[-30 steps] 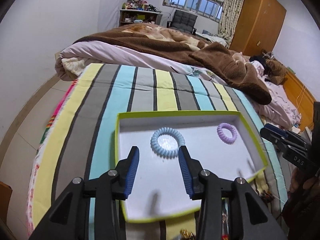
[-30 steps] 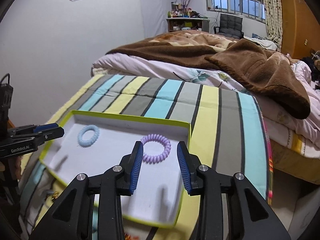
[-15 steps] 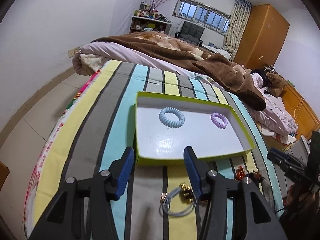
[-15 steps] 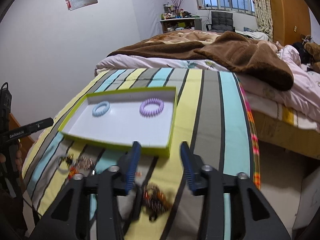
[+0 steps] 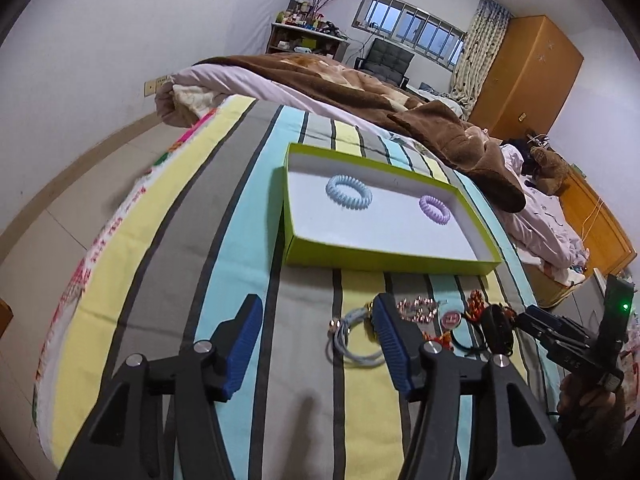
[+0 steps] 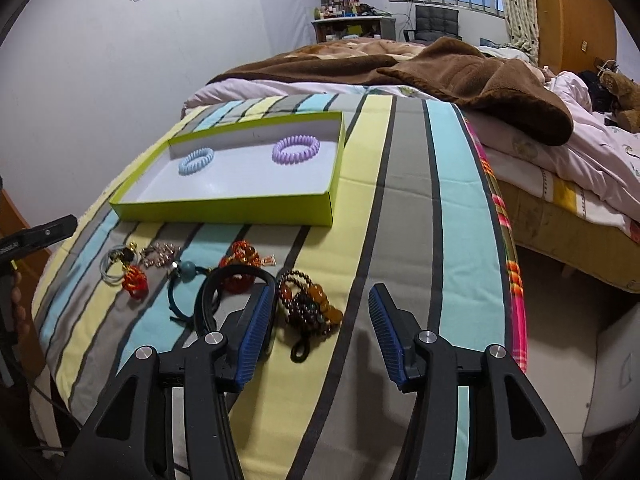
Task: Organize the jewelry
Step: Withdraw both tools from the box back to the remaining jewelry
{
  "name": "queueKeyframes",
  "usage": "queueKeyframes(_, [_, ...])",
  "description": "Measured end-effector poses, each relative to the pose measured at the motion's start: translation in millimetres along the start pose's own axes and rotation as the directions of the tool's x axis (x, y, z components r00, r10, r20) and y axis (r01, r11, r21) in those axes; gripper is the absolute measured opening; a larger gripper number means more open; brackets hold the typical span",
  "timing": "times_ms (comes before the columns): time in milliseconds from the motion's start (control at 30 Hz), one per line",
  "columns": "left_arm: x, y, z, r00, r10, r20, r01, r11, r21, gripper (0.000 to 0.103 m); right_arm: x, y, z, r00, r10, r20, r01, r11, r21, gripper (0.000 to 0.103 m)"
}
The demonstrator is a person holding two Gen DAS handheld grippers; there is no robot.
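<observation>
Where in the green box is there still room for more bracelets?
The green box has bare floor along its near wall, in front of the blue coil and purple coil. The striped blanket right of the box is bare. Crowded: the jewelry pile before the box.

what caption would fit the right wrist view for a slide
Open right tongs hover over a brown bead bracelet on the striped blanket; two coil hair ties lie in the green tray beyond.

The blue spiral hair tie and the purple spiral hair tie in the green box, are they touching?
Apart. The right wrist view shows bare white box floor between the blue spiral hair tie and the purple spiral hair tie.
</observation>
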State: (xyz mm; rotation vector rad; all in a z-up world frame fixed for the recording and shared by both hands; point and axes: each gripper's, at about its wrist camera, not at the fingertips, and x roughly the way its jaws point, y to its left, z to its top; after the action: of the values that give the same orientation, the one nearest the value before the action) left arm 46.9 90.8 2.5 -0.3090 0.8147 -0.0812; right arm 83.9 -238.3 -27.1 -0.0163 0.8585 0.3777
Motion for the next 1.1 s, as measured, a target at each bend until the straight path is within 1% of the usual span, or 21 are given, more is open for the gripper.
queueKeyframes(100, [1.0, 4.7, -9.5, 0.999, -0.026, -0.028, 0.025, 0.999, -0.021, 0.059, 6.2, 7.2, -1.8, 0.999, -0.033, -0.026, 0.032, 0.999, -0.037, 0.052])
queueKeyframes(267, [-0.7, 7.5, -21.8, 0.998, -0.044, -0.05, 0.043, 0.999, -0.022, 0.059, 7.8, 9.1, 0.3, 0.998, -0.05, -0.023, 0.049, 0.998, -0.044, 0.052])
queueKeyframes(500, [-4.2, 8.8, -29.1, 0.998, -0.028, -0.06, 0.028, 1.0, -0.008, 0.059, 8.2, 1.3, 0.6, 0.998, -0.055, -0.032, 0.055, 0.998, -0.006, 0.051])
queueKeyframes(567, [-3.0, 7.0, -29.5, 0.997, -0.035, -0.062, 0.034, 0.999, -0.006, 0.059, 8.5, 2.6, 0.8, 0.998, -0.055, -0.032, 0.055, 0.998, -0.014, 0.051])
queueKeyframes(633, [-0.9, 4.2, -29.5, 0.997, -0.041, -0.068, 0.041, 0.999, -0.001, 0.059, 8.9, 6.5, 1.6, 0.997, -0.073, -0.027, 0.072, 0.997, -0.039, 0.051])
queueKeyframes(667, [-0.3, 2.3, -29.7, 0.997, -0.042, -0.069, 0.042, 0.999, 0.004, 0.059, 9.6, 7.4, 1.8, 0.996, -0.08, -0.028, 0.079, 0.996, -0.047, 0.051])
queueKeyframes(700, [0.0, 0.5, -29.8, 0.996, -0.044, -0.072, 0.045, 0.999, 0.01, 0.059, 10.9, 7.9, 1.7, 0.996, -0.078, -0.034, 0.077, 0.996, -0.051, 0.046])
queueKeyframes(767, [0.0, -3.0, -30.4, 0.997, -0.039, -0.073, 0.041, 0.999, 0.021, 0.059, 13.5, 9.0, -0.3, 0.997, -0.066, -0.051, 0.063, 0.996, -0.062, 0.041])
queueKeyframes(933, [2.4, -5.0, -29.9, 0.996, -0.034, -0.079, 0.036, 0.999, 0.028, 0.059, 13.7, 9.4, -1.8, 0.997, -0.067, -0.049, 0.064, 0.996, -0.068, 0.04])
queueKeyframes(967, [3.2, -6.2, -30.1, 0.996, -0.031, -0.081, 0.033, 0.999, 0.03, 0.059, 15.5, 9.0, -1.9, 0.996, -0.063, -0.057, 0.059, 0.996, -0.065, 0.032])
queueKeyframes(1033, [4.1, -7.9, -30.3, 0.996, -0.032, -0.083, 0.034, 0.999, 0.034, 0.059, 16.6, 9.2, -2.7, 0.996, -0.066, -0.064, 0.062, 0.996, -0.068, 0.029])
queueKeyframes(1100, [5.9, -8.7, -29.8, 0.996, -0.026, -0.088, 0.029, 0.999, 0.037, 0.059, 15.2, 8.7, -2.5, 0.996, -0.066, -0.056, 0.062, 0.996, -0.066, 0.029])
